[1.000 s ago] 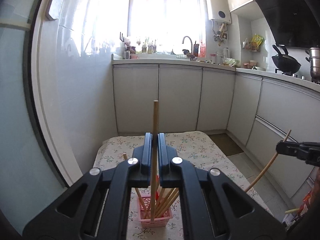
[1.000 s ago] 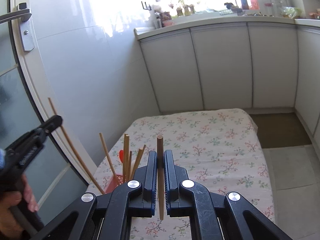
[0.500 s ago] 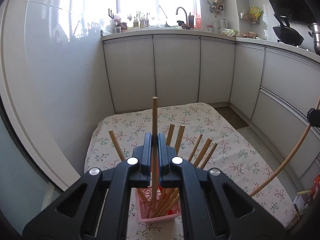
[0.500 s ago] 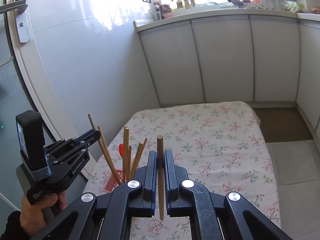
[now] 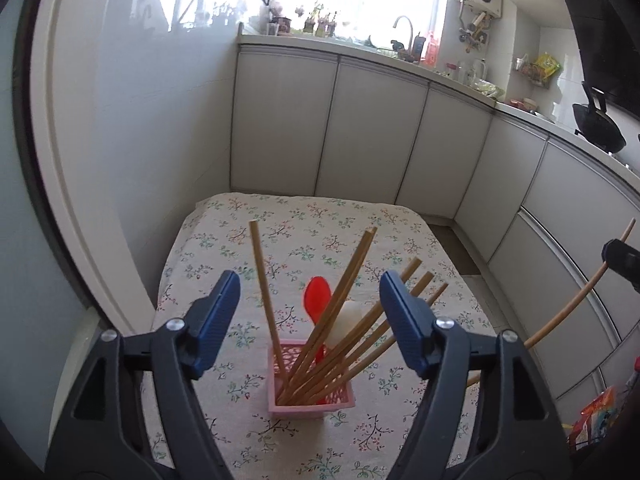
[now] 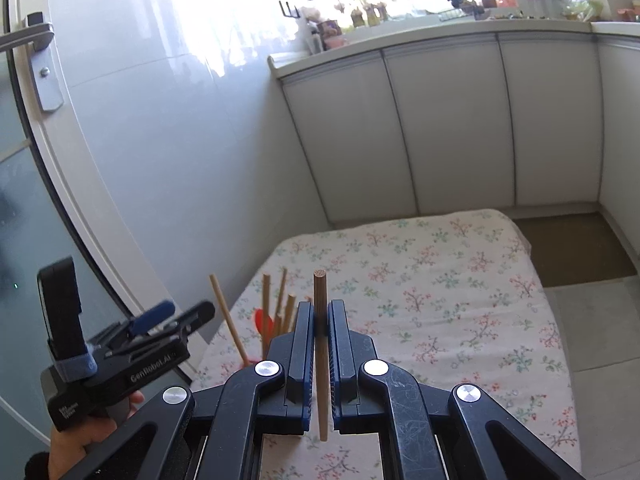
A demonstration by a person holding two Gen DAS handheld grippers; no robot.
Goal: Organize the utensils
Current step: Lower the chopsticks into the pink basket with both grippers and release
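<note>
The left gripper (image 5: 310,300) hung just above the pink basket (image 5: 312,396), its jaws having just opened, nothing between them; it should lift straight clear of the leaning chopsticks (image 5: 340,312). The right gripper (image 6: 320,320) clamped one chopstick (image 6: 320,344), next for the basket. A second earlier the left gripper pinched a chopstick that now stood in the basket.

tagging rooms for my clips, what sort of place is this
A home kitchen, most likely: a counter with a sink tap under the window, a wok on the stove at the right, and white base cabinets running along the walls.
</note>
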